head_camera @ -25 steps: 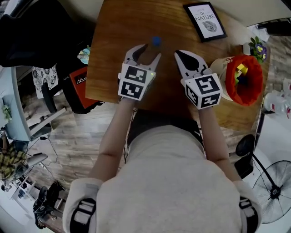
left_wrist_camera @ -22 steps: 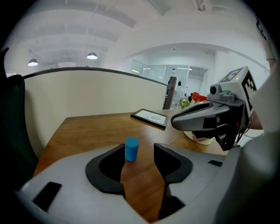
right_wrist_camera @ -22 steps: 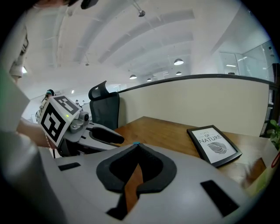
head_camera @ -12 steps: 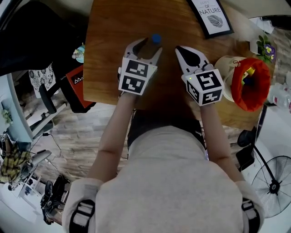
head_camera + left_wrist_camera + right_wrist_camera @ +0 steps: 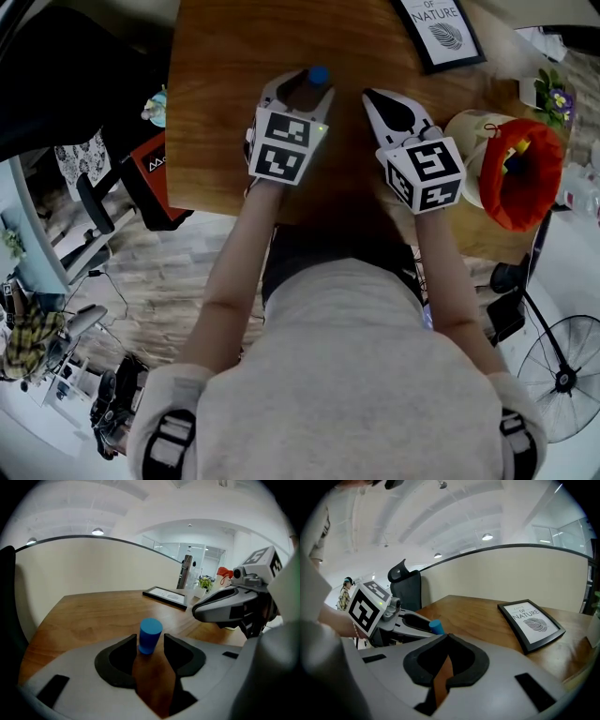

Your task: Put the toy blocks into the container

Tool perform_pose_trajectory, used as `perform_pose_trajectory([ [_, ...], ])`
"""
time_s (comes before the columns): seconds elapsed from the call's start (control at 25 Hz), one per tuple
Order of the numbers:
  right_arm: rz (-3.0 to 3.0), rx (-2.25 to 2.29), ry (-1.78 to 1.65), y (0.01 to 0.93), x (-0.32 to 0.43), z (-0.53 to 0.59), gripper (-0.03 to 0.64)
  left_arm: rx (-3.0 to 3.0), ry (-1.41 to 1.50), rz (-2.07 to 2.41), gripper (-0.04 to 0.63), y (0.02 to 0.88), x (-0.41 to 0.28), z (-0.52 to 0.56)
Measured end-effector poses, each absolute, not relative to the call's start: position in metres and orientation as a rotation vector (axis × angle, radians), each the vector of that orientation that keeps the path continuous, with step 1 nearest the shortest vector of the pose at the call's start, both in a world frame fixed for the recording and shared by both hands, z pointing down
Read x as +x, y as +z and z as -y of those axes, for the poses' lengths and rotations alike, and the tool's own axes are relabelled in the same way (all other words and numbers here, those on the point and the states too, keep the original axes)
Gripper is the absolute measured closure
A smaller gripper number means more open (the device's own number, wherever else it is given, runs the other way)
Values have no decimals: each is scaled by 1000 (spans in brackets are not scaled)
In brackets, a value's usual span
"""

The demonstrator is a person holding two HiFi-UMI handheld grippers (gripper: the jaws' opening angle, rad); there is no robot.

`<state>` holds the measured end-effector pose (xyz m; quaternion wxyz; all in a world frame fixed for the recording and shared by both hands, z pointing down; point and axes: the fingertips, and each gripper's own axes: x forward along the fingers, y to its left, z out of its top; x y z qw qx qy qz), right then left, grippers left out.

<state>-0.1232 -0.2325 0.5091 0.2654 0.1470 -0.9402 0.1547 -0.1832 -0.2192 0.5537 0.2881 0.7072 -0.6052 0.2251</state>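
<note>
Blue cylinder block (image 5: 150,635): 1 piece, upright on the wooden table (image 5: 89,616), between the jaw tips of my left gripper (image 5: 298,89). Its jaws stand apart, have just been closing and are not pressing it. My right gripper (image 5: 446,638): jaws together, empty. Red container (image 5: 530,173): table's right end, well apart.

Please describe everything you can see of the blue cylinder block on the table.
The blue cylinder block is a small, plain, matte piece with a flat round top. It stands upright on the wooden table, between the jaw tips of the left gripper, whose jaws have just closed a little. A gap shows on its right; on its left, contact cannot be told.
</note>
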Motion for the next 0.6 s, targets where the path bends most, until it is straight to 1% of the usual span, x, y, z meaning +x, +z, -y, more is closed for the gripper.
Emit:
perform_pose_trajectory([
  [0.24, 2538, 421, 426, 509, -118, 236, 606, 1886, 640, 1635, 449, 556, -189, 222],
  [0.6, 2557, 493, 432, 500, -105, 239, 606, 1897, 666, 1639, 456, 551, -181, 217],
])
